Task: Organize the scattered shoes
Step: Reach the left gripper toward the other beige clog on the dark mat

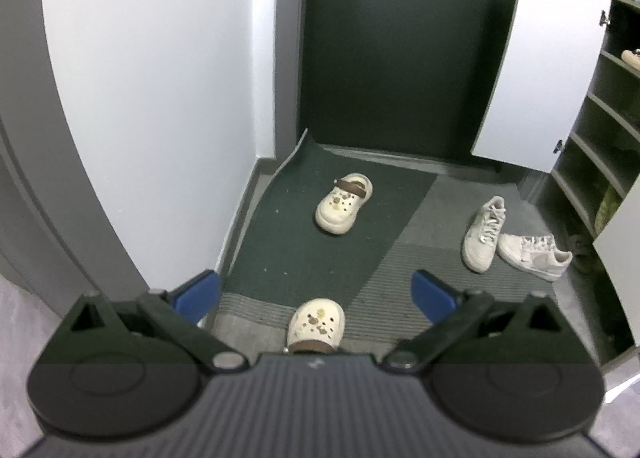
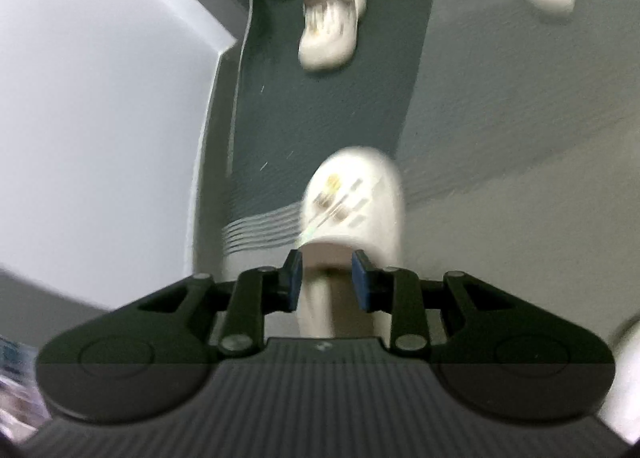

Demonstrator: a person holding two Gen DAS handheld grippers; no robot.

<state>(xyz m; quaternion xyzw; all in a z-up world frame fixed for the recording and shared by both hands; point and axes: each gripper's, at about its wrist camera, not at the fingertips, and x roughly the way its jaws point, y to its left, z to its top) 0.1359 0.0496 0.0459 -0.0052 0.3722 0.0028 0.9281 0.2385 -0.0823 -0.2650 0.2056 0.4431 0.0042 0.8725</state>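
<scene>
A cream clog with charms and a brown strap lies on the dark green mat. Its twin lies nearer, just below my left gripper, which is open and empty above it. In the blurred right wrist view, my right gripper has its blue pads on either side of the near clog's heel and looks shut on it. The far clog shows ahead. Two white sneakers lie on the striped mat at the right.
A shoe cabinet with open shelves and a white open door stands at the right; one beige shoe rests on an upper shelf. A white wall is at the left, a dark door ahead.
</scene>
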